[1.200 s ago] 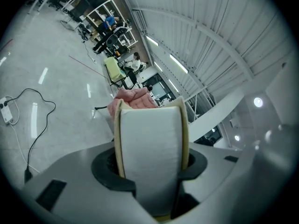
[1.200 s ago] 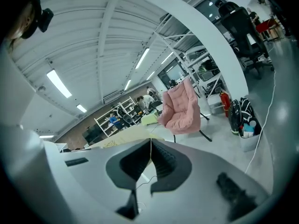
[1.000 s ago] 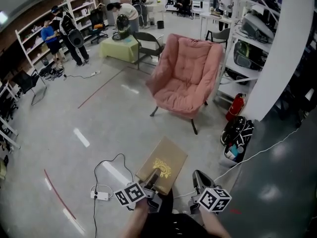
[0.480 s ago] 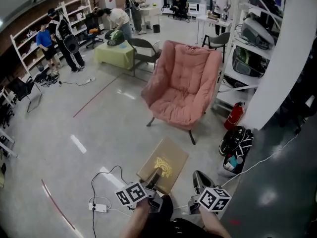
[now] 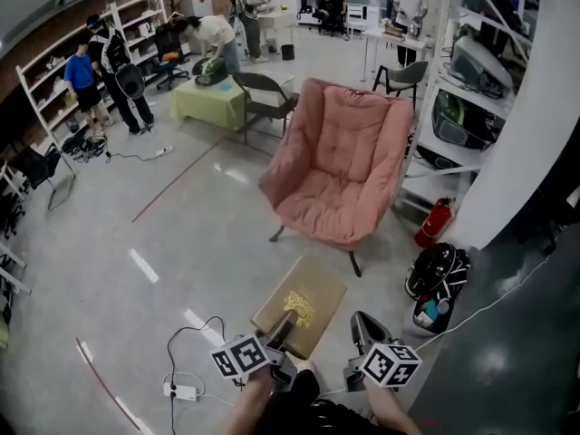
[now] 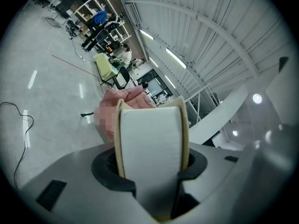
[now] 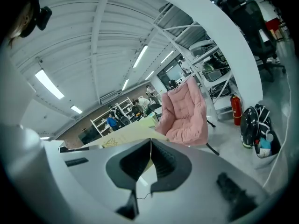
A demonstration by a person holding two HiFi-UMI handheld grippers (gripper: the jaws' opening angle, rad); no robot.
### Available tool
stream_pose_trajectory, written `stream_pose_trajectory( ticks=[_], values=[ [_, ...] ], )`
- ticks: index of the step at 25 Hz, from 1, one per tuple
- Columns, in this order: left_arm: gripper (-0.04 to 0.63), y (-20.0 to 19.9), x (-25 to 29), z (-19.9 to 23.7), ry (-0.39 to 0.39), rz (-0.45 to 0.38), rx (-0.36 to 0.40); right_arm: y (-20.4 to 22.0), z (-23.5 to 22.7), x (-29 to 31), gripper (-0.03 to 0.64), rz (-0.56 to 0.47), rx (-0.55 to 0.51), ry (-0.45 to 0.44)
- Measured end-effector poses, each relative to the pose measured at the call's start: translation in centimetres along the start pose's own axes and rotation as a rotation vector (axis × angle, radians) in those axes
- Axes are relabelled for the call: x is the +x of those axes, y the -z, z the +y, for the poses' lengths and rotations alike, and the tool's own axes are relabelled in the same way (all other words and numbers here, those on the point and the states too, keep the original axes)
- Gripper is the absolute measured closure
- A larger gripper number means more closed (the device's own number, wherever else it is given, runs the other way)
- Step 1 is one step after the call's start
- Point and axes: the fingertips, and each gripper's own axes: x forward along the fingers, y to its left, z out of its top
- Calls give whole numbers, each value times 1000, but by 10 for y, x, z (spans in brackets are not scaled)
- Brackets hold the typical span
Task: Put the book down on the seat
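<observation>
A: What about the book [image 5: 301,299], how will it handle?

B: It looks like a hardback with tan covers and a gold emblem on top. I'd judge it stiff and fairly weighty. It won't flop, but held by one edge it will want to tip downward at the far end.

A: Where is it now?

B: In the air above the floor, lying roughly flat, well short of the pink chair [image 5: 349,143]. The left gripper [image 5: 282,326] has it pinched at its near edge, one jaw on each cover and the white block of pages [image 6: 152,143] between them.

A: Is that a good place to hold it?

B: Fair enough, since squeezing across the thickness keeps the covers shut. The covers look smooth, so it could slide if the grip loosens. The near edge is probably the open page side and not the spine, though the view is too close to be sure.

A: And the other one?

B: The right gripper [image 5: 362,326] is beside the book, jaws pressed together on nothing.

A: The landing spot?

B: The seat [image 5: 328,208] is a soft, bare cushion that slopes back, so a flat, stiff book should settle there without harm.
</observation>
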Motion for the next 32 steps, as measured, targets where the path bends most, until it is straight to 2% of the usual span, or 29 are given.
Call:
stream_pose_trajectory(
  ticks=[8,14,25,32],
  values=[
    [367,-42,40,16,23,15,3,-24,-3,56,604,-26,-3,15],
    [367,-57,53,22,48,15,-12,-34,1,74,603,-49,-14,23],
    [367,-66,51,36,31,6,-44,-29,3,83,603,-43,0,33],
    [367,-84,79,43,10,2,-52,-42,-4,112,604,-31,11,27]
  ],
)
